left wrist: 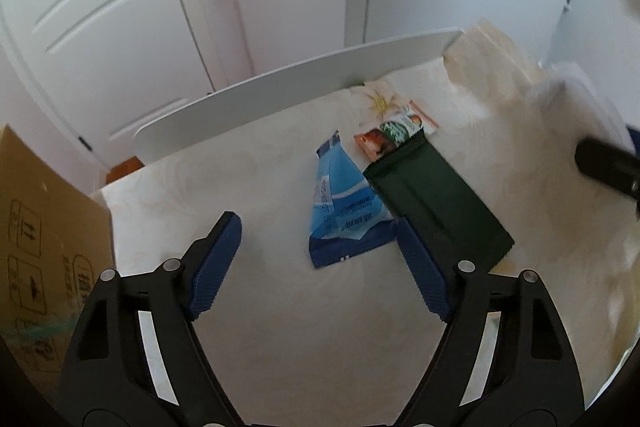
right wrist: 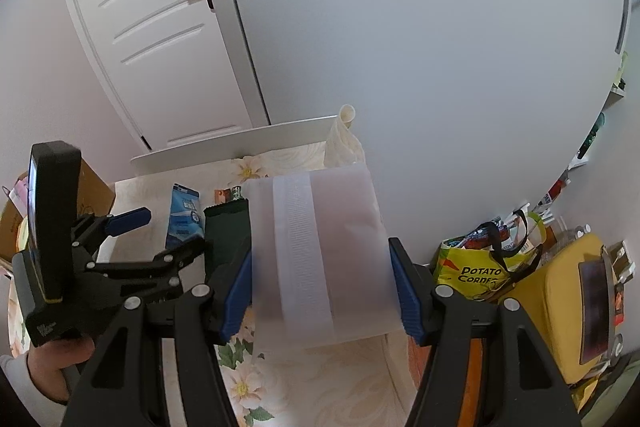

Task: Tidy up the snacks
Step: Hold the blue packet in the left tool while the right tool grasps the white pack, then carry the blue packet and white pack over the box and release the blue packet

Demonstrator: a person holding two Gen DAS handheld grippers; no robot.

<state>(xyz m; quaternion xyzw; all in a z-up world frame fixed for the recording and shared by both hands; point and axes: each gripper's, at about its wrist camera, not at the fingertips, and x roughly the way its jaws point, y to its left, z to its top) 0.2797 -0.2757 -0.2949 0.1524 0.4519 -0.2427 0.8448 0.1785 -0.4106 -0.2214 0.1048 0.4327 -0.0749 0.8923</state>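
My left gripper (left wrist: 318, 233) is open and empty, low over the cloth-covered table (left wrist: 280, 327). A blue snack packet (left wrist: 346, 211) lies flat just ahead of it, near the right finger. A dark green packet (left wrist: 436, 203) lies beside the blue one, with a small orange and green packet (left wrist: 394, 133) at its far end. My right gripper (right wrist: 320, 273) is shut on a translucent white pouch (right wrist: 320, 259) with a white strip down its middle, held above the table. The left gripper (right wrist: 132, 239), blue packet (right wrist: 183, 219) and green packet (right wrist: 228, 227) show in the right wrist view.
A cardboard box (left wrist: 44, 239) stands at the table's left edge. A white board (left wrist: 288, 95) lines the far edge, before a white door (left wrist: 100, 7). A yellow Potato Corner bag (right wrist: 480, 267) full of snacks and a yellow object (right wrist: 568, 307) sit at right.
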